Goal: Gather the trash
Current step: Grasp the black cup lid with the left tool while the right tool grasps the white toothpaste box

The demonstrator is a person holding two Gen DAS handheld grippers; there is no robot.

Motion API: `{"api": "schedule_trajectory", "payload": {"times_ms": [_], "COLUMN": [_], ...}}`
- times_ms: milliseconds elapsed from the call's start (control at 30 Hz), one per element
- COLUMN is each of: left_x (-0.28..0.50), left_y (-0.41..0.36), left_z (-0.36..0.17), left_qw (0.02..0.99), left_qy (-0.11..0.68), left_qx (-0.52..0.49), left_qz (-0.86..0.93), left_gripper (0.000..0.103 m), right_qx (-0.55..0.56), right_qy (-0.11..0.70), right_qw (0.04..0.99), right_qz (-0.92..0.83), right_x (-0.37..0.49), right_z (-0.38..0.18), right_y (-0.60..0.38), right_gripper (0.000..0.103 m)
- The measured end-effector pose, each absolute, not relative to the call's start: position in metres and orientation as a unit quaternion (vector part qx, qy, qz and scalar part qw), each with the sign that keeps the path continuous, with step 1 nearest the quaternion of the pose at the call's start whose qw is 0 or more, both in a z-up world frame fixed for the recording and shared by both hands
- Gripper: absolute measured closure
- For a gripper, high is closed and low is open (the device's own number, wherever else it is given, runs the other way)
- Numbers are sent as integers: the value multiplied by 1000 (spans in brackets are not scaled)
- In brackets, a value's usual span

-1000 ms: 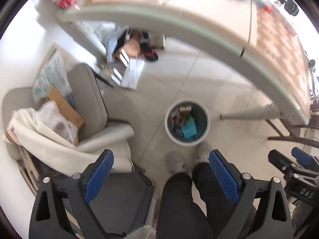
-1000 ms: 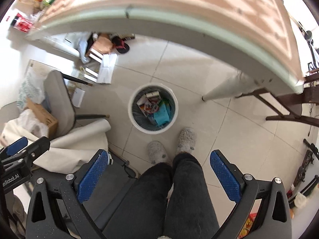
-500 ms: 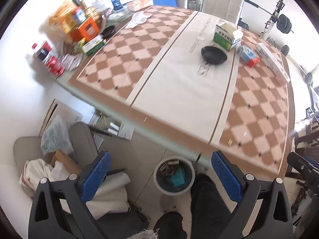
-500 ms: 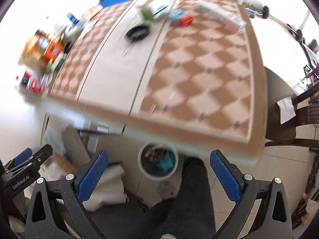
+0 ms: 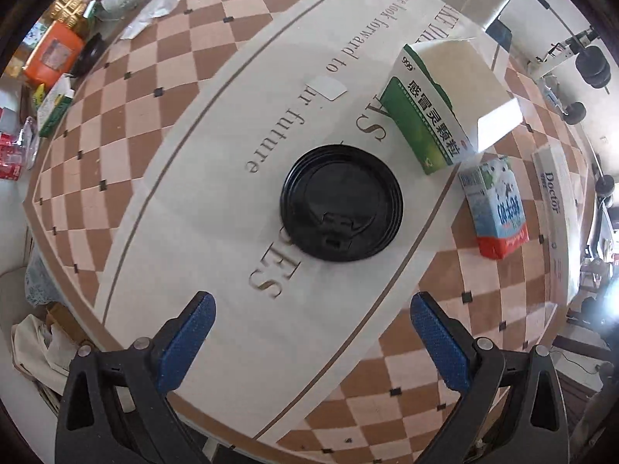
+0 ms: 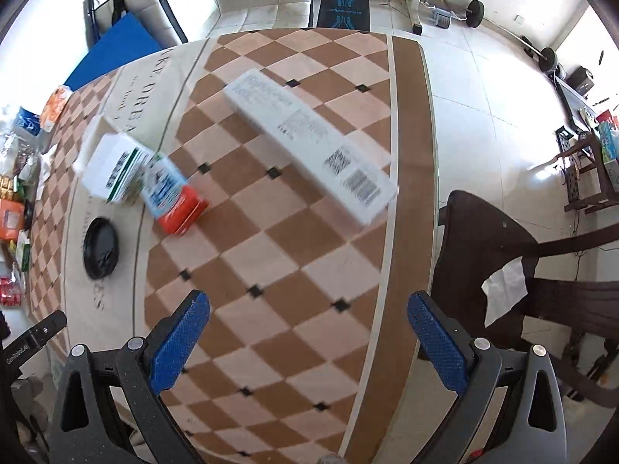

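Round black plastic cup lid (image 5: 341,203) is lying flat on the cream lettered centre strip of the brown-and-peach checkered table (image 5: 116,178), straight ahead of the left gripper (image 5: 312,338), roughly centred on the gap between its blue-padded fingers (image 5: 185,342). Left jaws are standing wide apart, nothing between them, pointing down at the tabletop. Green-and-white cardboard medicine box (image 5: 437,112) is sitting ahead-right of the lid, close but apart; small blue-white carton with a red end (image 5: 495,208) is lying further right, and the long white cardboard box (image 5: 557,208) beyond that near the table edge.

Right gripper (image 6: 308,338) is hovering over the checkered section, jaws also spread wide and empty. Long white box is lying diagonally ahead of it, slightly right; red-ended carton is ahead-left, lid far left. Right view is motion-blurred.
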State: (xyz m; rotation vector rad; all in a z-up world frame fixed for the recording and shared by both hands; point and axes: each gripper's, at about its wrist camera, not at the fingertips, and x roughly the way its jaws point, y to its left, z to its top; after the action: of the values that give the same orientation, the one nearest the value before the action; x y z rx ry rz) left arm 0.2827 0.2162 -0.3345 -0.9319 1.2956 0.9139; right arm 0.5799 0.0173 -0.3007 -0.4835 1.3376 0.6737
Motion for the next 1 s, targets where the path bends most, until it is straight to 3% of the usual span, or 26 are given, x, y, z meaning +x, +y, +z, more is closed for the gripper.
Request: {"api": "schedule_trajectory", "payload": {"times_ms": [333, 433, 500, 533, 567, 667, 1000], "left_x": [311, 310, 309, 309, 308, 305, 286], "left_y": [252, 253, 253, 253, 252, 247, 204], "left_z": [-388, -386, -381, -379, -376, -367, -315], "left_qw": [569, 576, 586, 589, 592, 600, 640], "left_qy": [595, 589, 583, 582, 581, 580, 563], "left_qx": [-416, -411, -404, -399, -395, -378, -323], "left_qz": [386, 390, 392, 394, 395, 400, 411], "left_gripper": [1, 14, 16, 16, 17, 17, 17], "right_qx": [-313, -332, -336, -337, -324, -322, -248], "right_qy": [610, 607, 600, 599, 600, 589, 592], "right_qw": [656, 651, 655, 656, 658, 668, 689], "right_qz": [316, 313, 312, 312, 320, 320, 338], "right_x": [642, 646, 645, 645, 645, 641, 615], "right_z": [-368, -383, -386, -386, -384, -379, -341], "right_y": [117, 132, 135, 136, 136, 136, 96], "right_gripper": [0, 0, 8, 26, 36, 46, 52]}}
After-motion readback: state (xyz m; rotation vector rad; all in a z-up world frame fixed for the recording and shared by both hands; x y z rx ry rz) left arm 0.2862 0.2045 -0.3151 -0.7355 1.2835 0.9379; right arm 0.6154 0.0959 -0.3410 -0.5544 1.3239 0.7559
